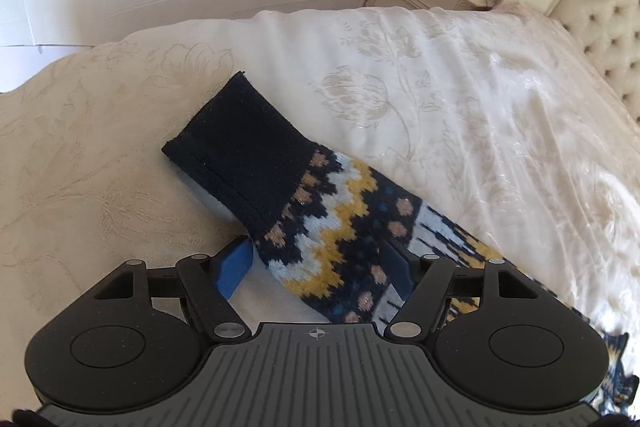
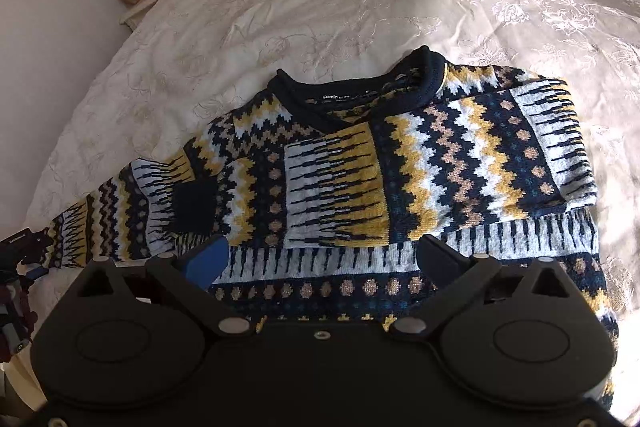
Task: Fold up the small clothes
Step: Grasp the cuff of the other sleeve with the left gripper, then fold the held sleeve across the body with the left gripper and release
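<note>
I find the patterned sweater (image 2: 400,163) lying flat on the bed (image 2: 320,7), neckline toward the headboard end, hem nearest my right claw (image 2: 322,259). One sleeve (image 2: 500,143) is already folded across the chest; I judge that step done. The other sleeve (image 1: 320,227) lies stretched out toward the bed's side edge, its dark cuff (image 1: 236,143) flat on the cover. My left claw (image 1: 316,267) stands wide, straddling that sleeve without gripping it. The right claw is wide too and holds nothing. Remaining, in my judgement: fold the second sleeve in, then the body.
</note>
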A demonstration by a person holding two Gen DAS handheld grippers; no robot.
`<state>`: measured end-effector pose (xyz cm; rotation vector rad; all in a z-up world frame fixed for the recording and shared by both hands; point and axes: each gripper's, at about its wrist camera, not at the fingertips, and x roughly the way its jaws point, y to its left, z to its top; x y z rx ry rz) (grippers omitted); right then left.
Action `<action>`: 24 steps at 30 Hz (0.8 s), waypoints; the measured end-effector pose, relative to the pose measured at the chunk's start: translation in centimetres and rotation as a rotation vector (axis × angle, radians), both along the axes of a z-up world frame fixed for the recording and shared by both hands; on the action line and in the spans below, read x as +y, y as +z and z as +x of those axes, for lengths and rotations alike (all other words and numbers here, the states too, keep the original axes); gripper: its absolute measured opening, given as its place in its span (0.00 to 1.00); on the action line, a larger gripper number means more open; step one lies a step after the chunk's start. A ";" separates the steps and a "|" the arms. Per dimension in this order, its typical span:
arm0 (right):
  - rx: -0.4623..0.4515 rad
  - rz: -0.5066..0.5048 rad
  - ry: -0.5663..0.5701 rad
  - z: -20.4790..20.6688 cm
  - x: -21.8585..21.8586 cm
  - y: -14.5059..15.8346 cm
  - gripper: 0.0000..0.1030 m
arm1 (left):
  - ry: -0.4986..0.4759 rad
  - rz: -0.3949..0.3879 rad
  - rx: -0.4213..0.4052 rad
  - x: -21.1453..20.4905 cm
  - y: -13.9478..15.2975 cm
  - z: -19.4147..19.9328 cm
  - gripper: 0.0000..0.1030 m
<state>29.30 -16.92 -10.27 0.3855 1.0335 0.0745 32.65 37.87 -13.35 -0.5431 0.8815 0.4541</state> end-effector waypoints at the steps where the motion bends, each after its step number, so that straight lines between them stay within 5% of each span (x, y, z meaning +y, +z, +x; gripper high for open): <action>1: 0.000 -0.002 0.000 0.0 0.2 0.1 0.98 | 0.004 -0.008 -0.003 0.3 -0.3 0.2 0.67; 8: 0.006 -0.011 -0.009 -0.2 1.1 0.3 0.98 | 0.086 -0.154 -0.088 2.7 -1.1 0.2 0.64; 10: 0.010 -0.011 -0.008 -0.3 1.2 0.2 0.98 | 0.125 -0.194 -0.097 3.3 -1.2 -0.1 0.33; 13: 0.018 -0.006 0.001 -0.4 1.3 0.1 0.98 | 0.129 -0.230 -0.113 3.9 -1.2 -0.7 0.11; 24: 0.013 0.022 0.053 -0.5 0.5 -0.3 0.98 | -0.090 -0.040 -0.270 -3.4 7.8 -2.1 0.06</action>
